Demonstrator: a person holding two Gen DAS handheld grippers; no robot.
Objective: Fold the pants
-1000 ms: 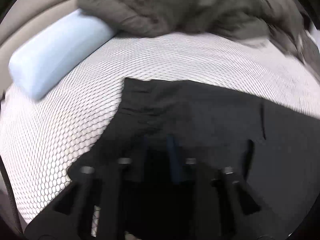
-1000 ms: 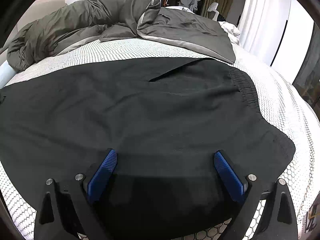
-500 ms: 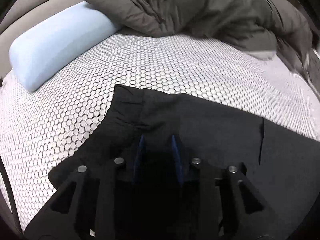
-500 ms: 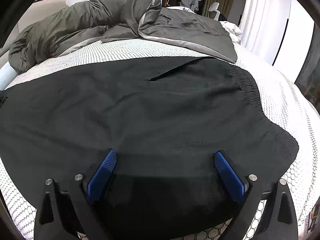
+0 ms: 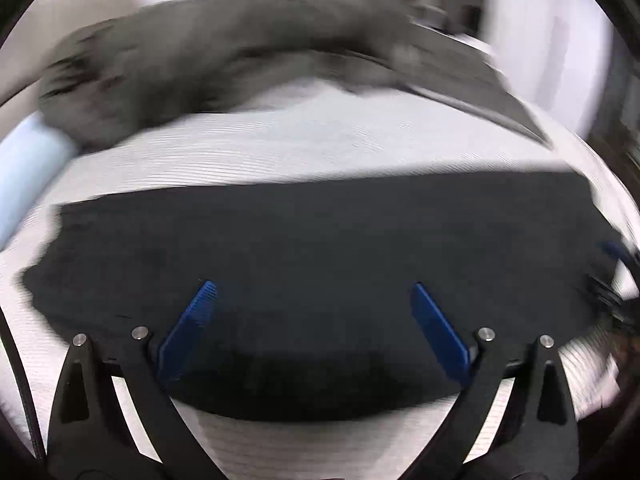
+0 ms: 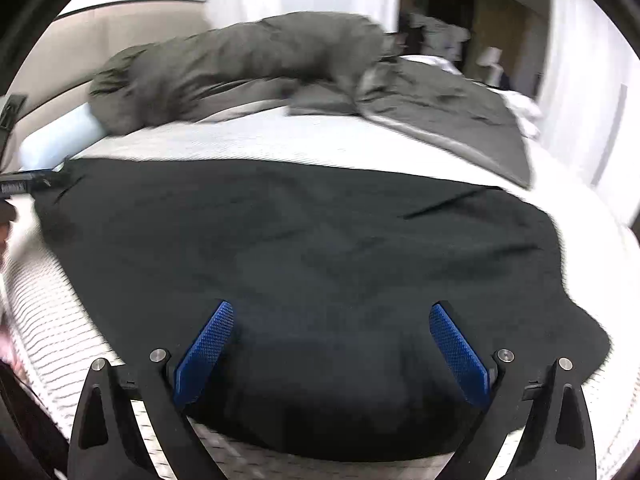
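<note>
The black pants (image 5: 320, 248) lie flat across the white honeycomb-patterned bed; they also show in the right wrist view (image 6: 312, 264). My left gripper (image 5: 312, 300) is open with blue pads spread wide, empty, just above the pants' near edge. My right gripper (image 6: 330, 320) is open and empty too, over the near edge of the pants. The left gripper's tip (image 6: 24, 186) shows at the far left of the right wrist view, by the pants' left end. Both views are motion-blurred.
A crumpled grey duvet (image 6: 260, 64) lies along the far side of the bed. A light blue bolster pillow (image 6: 60, 136) sits at the far left by the beige headboard (image 6: 80, 28). White curtains (image 6: 588, 80) hang at the right.
My left gripper has let go of the pants' left end, opened wide and pulled back and up. My right gripper stays open and has drawn back, showing more of the bed.
</note>
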